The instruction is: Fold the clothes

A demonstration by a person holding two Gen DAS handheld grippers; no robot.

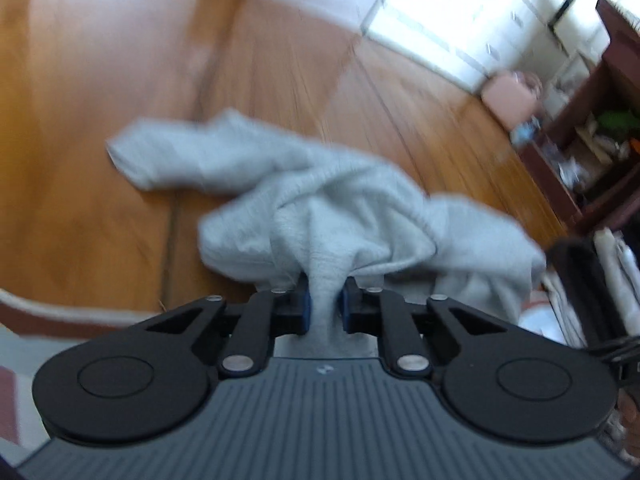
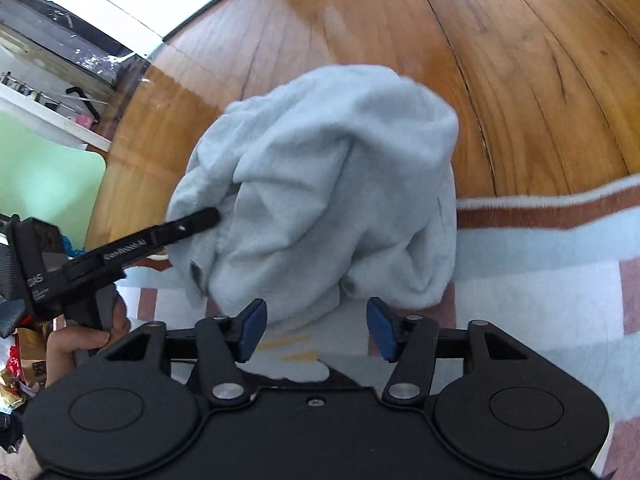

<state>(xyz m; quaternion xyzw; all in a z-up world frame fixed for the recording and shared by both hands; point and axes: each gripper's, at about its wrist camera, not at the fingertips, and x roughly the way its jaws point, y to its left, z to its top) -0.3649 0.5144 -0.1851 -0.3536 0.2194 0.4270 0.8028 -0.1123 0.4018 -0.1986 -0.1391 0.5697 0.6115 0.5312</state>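
Left gripper: blue pads pinched on a neck of the crumpled light-grey fleece garment, which bunches out toward 12 o'clock, one limb trailing to 10 o'clock over the wooden floor
Right gripper: jaws apart, empty, garment just ahead at 12 o'clock, over the rug edge

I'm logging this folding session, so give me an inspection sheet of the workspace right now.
Surface: wood floor, with a striped rug at its near edge.
Job's things: one grey garment, bunched, not folded, partly lifted.
Clutter: dark shelf of jumbled items; pink thing beside it, blurred.
Grippers: left gripper shut on the garment; right gripper open, close by the garment.
Cables: dark cords at the left view's right edge.
Surroundings: white cabinets; a hand holds the left gripper's handle.
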